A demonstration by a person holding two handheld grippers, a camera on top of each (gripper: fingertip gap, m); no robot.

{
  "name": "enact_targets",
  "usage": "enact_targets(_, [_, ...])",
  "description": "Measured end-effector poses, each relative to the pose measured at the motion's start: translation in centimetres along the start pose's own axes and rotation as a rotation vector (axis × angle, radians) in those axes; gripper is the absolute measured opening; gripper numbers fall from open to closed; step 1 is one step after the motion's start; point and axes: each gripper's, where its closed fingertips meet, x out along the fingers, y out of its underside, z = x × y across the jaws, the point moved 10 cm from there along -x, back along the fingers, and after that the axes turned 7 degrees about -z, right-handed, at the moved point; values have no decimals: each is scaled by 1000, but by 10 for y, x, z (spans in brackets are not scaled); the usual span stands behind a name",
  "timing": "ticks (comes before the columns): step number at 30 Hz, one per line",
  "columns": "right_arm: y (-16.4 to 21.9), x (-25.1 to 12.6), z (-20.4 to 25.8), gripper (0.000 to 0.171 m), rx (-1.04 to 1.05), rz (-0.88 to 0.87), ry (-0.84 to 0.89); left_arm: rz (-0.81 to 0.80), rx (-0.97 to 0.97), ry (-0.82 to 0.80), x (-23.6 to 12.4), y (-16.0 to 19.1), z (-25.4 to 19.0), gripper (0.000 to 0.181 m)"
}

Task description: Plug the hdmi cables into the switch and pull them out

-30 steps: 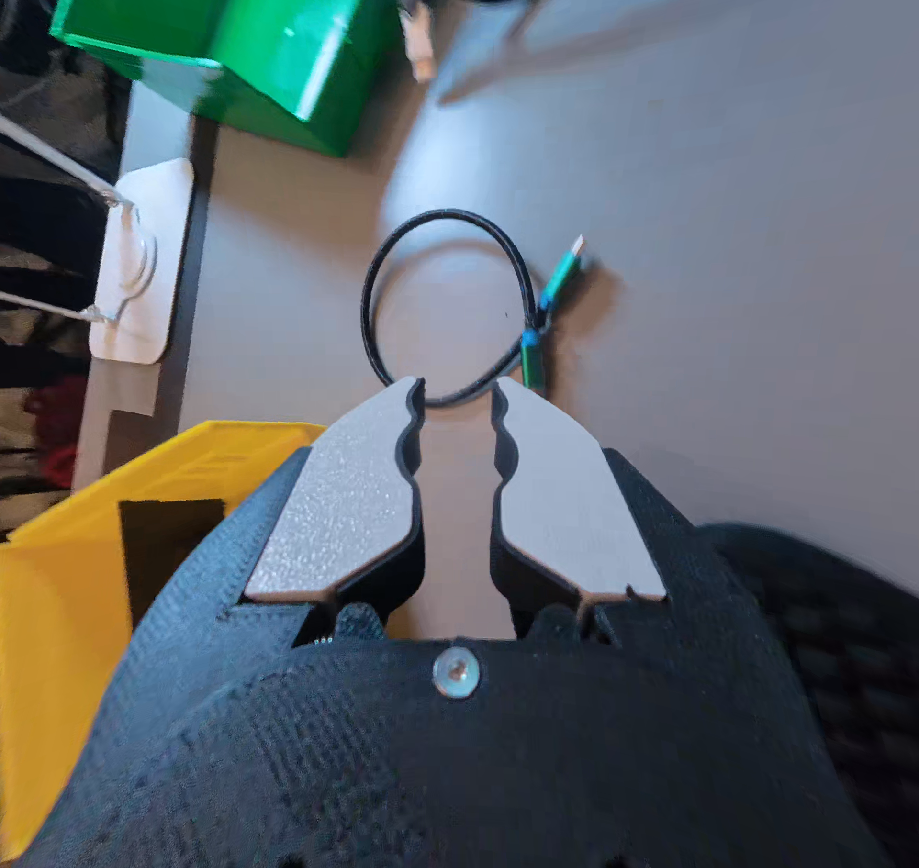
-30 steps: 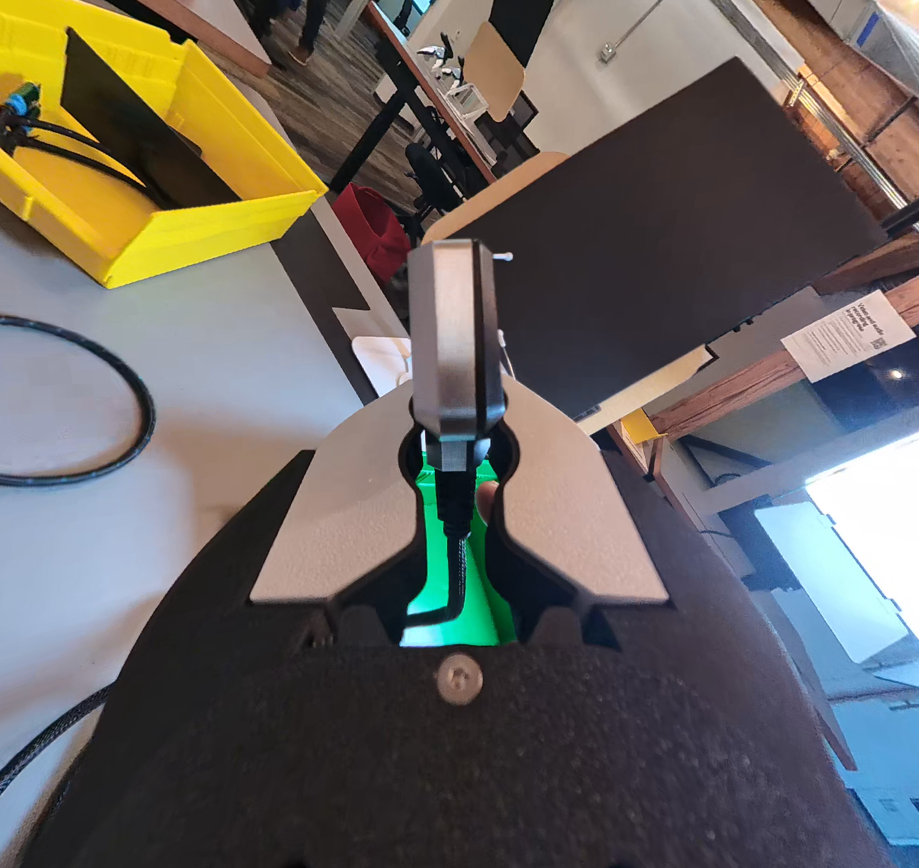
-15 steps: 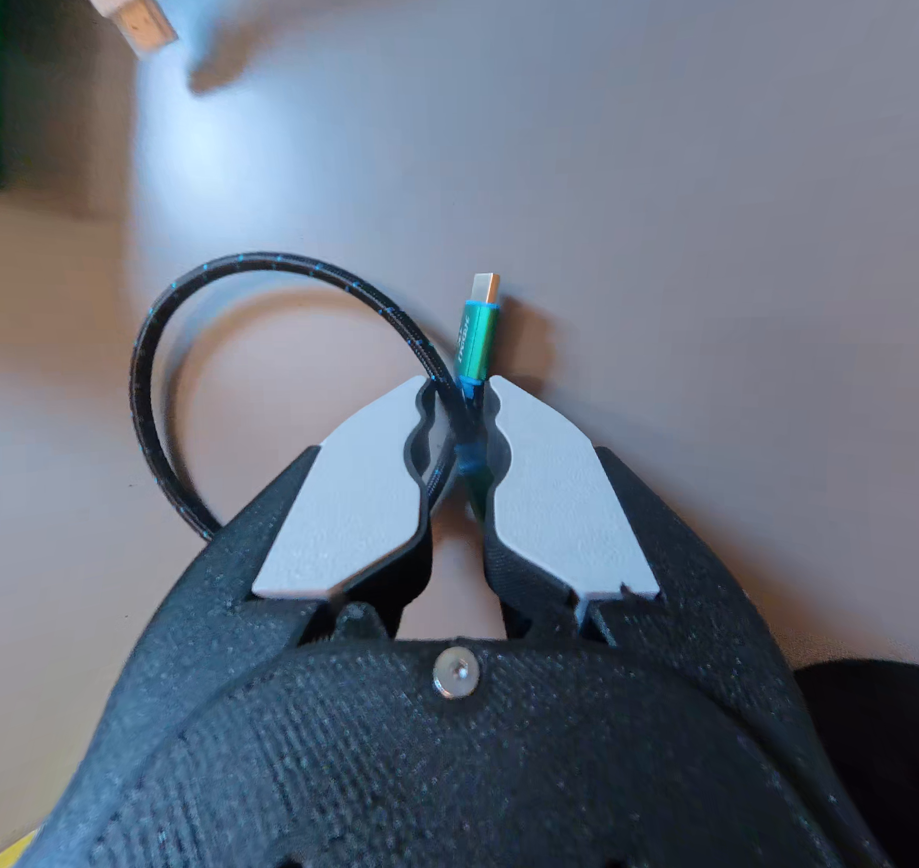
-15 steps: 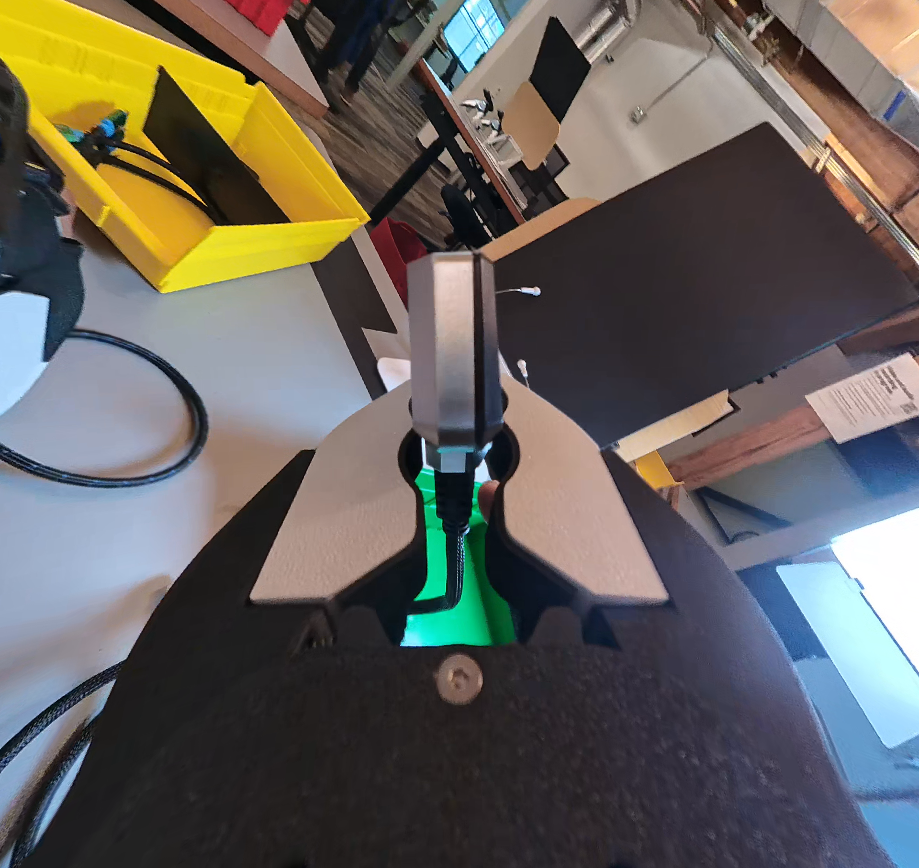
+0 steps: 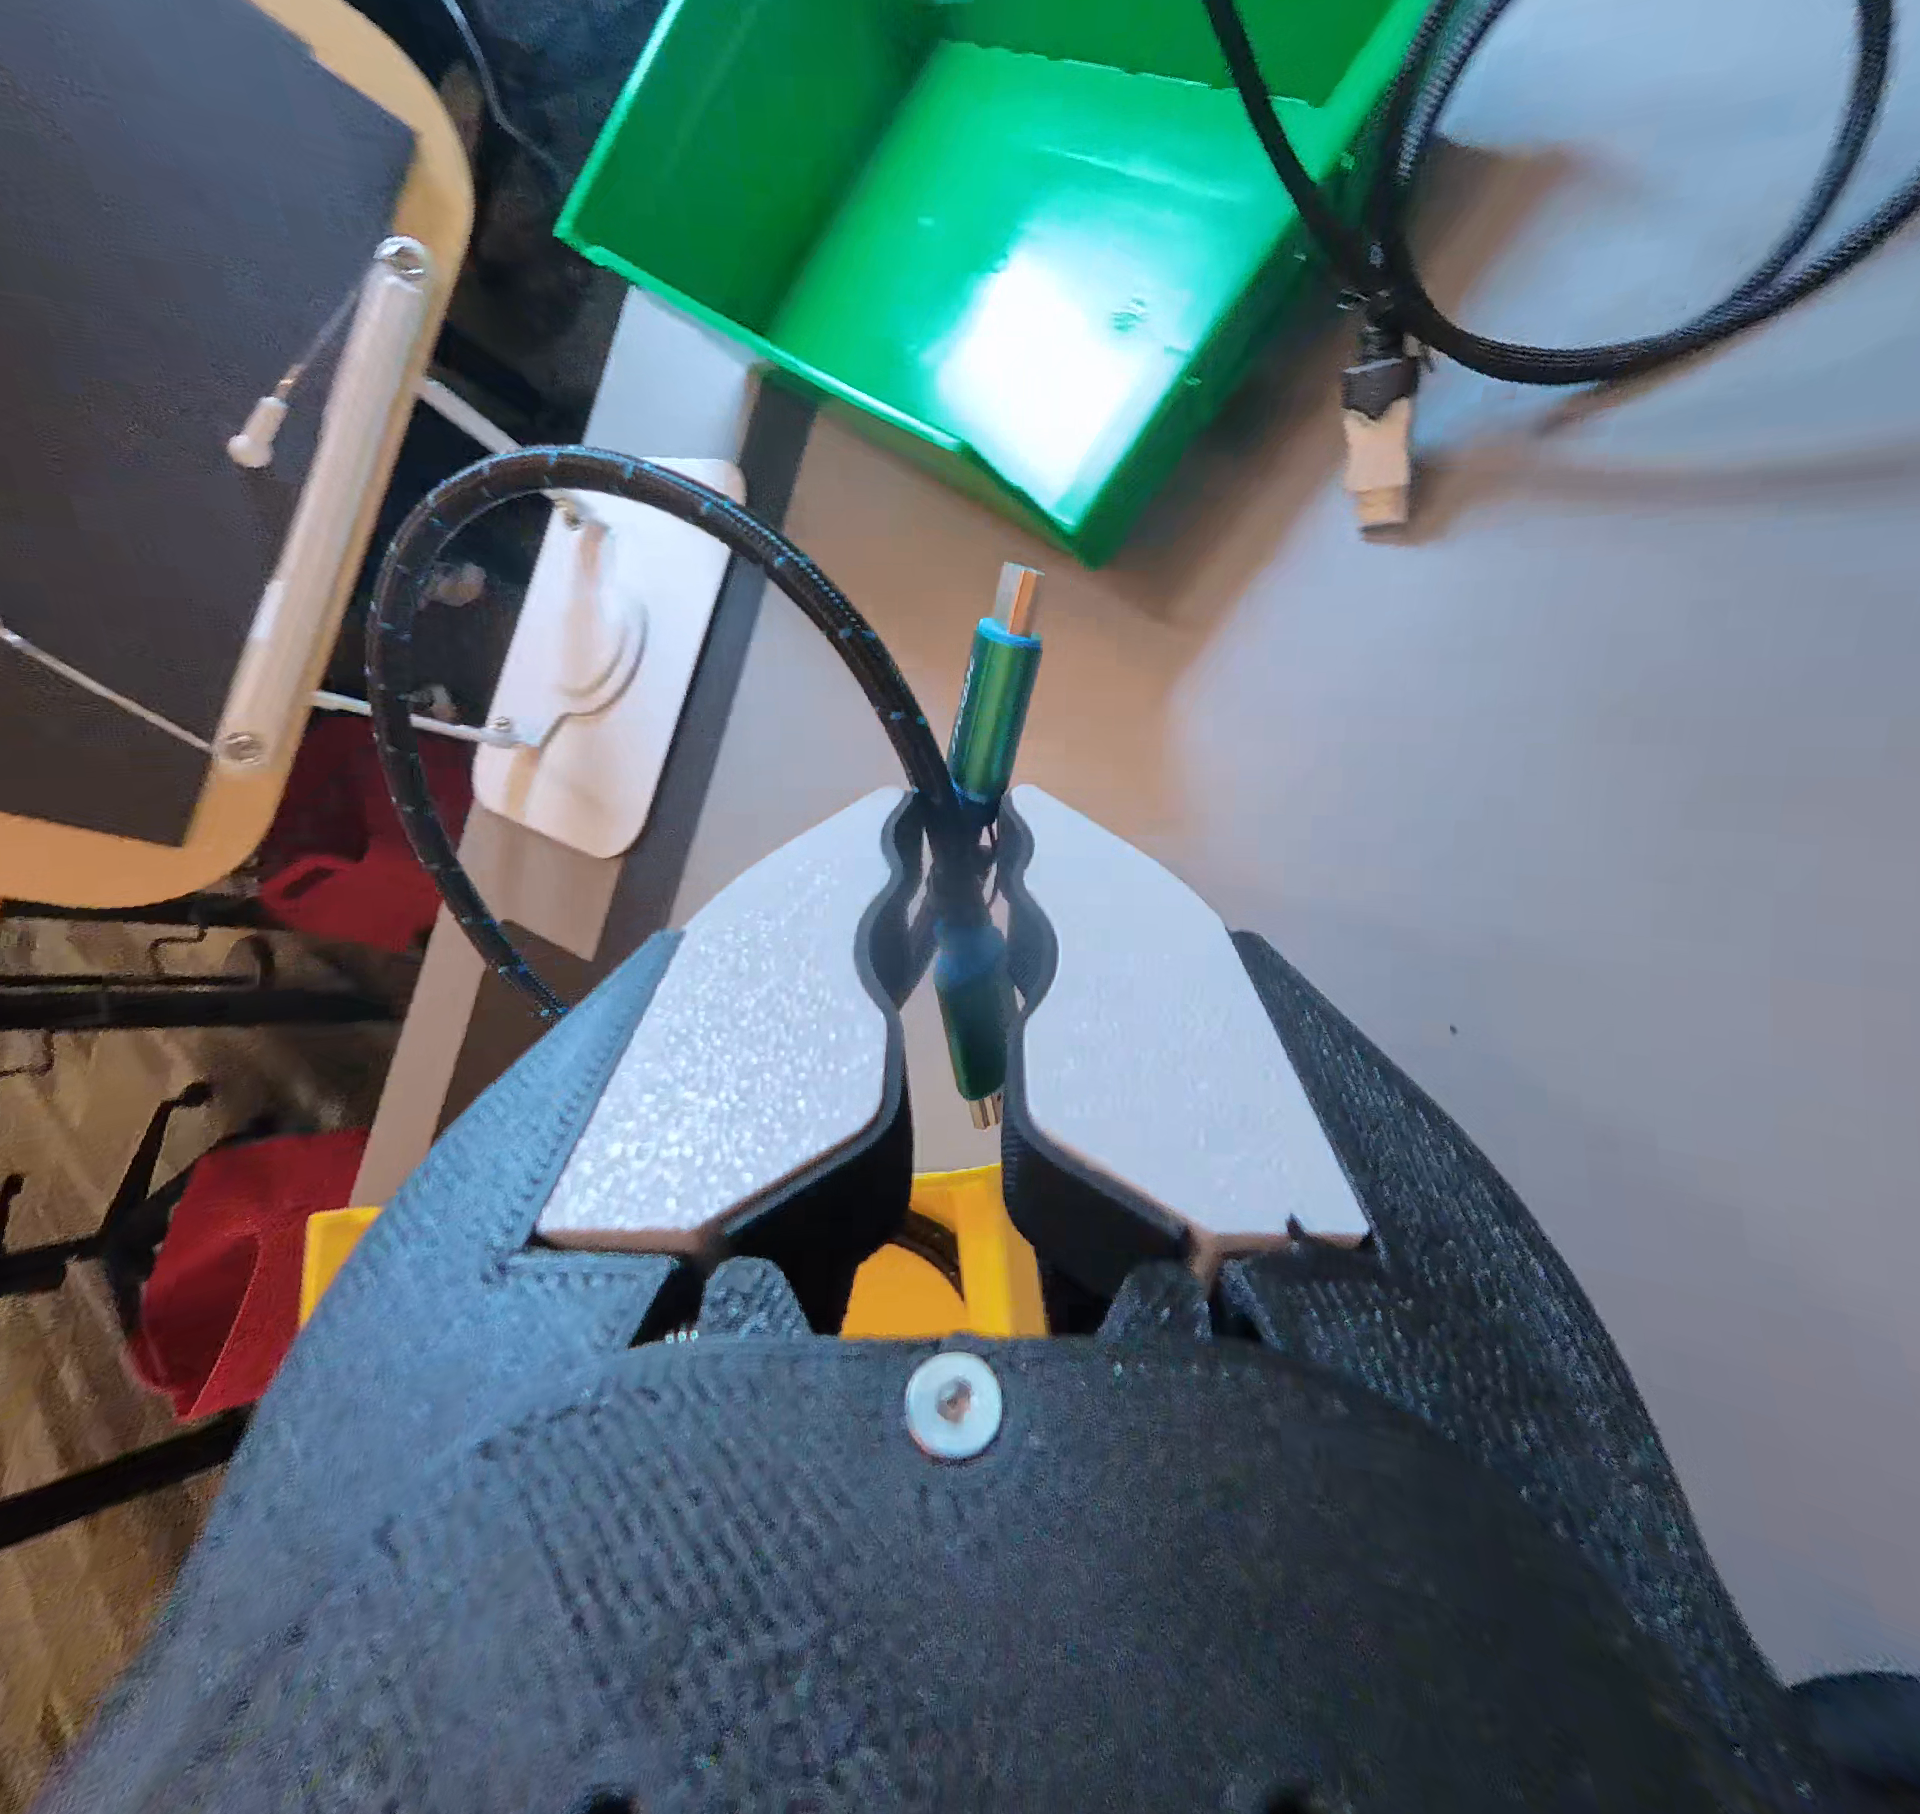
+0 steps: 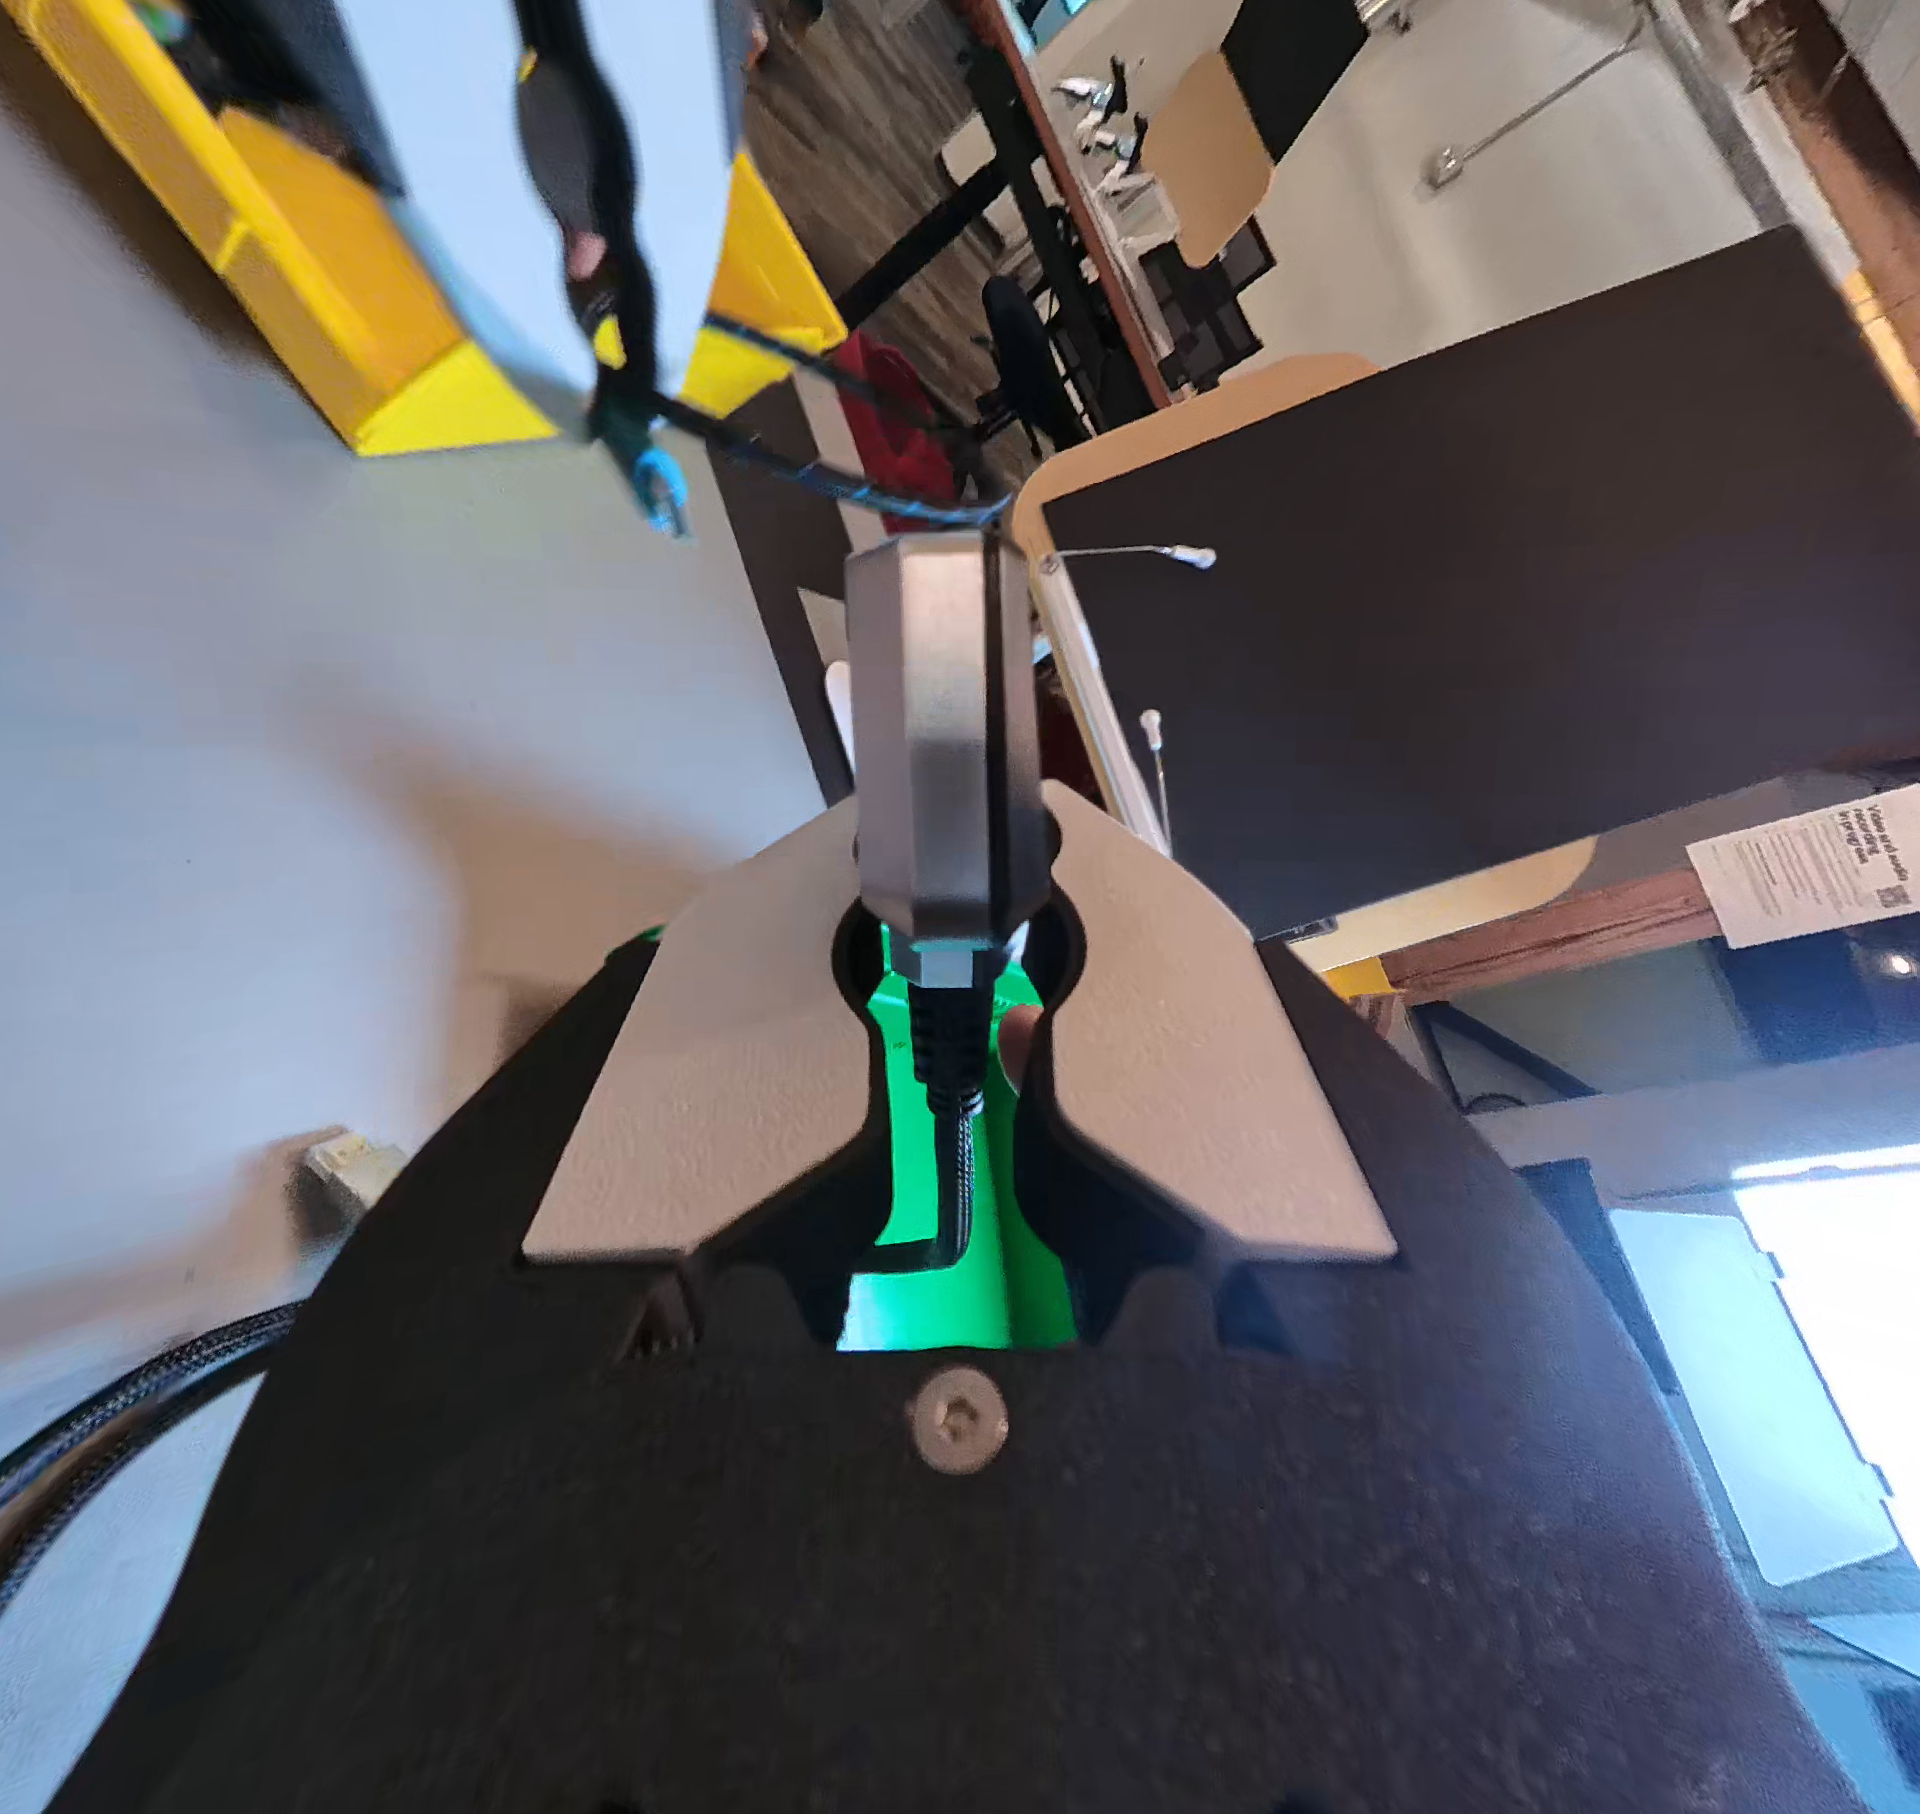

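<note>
1. Left tool [image 5: 958, 819] is clamped on a short braided black cable [image 5: 623, 538] where its two green plugs cross. One green plug [image 5: 992, 699] sticks up past the tips at frame centre; the second green plug [image 5: 971, 1021] hangs down between the fingers, partly hidden.
2. Right tool [image 6: 951, 865] is clamped on the grey metal switch [image 6: 940, 736], held edge-on at frame centre. Its ports are not visible from this angle.
3. The switch's own black lead [image 6: 951, 1141] drops between the fingers over the green bin [image 6: 935, 1307].
4. Left view: green bin [image 5: 831, 154] top centre on the desk [image 5: 1507, 829]; second braided cable [image 5: 1455, 330] upper right, loop cut off by the frame, its silver plug [image 5: 1377, 460] lying on the desk.
5. Right view upper left: the left tool [image 6: 623, 414] is motion-blurred; yellow bin [image 6: 343, 310] behind it.
</note>
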Motion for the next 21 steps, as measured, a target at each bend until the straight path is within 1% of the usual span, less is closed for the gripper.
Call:
enact_targets(4, [11, 22, 19, 23, -79, 107, -55, 49, 10, -54, 10, -4, 6, 14])
enact_targets(7, [18, 41, 36, 23, -128, 174, -99, 84, 33, -56, 20, 3, 1, 14])
enact_targets(12, [23, 64, 63, 23, -200, 238, -158, 159, 80, -60, 35, 13, -7, 14])
enact_targets(17, [24, 68, 72, 23, -208, 218, -175, 190, 105, -56, 41, 15, -11, 14])
enact_targets(21, [26, 69, 71, 23, -156, 176, -185, 258, 143, -72, 43, 16, -14, 14])
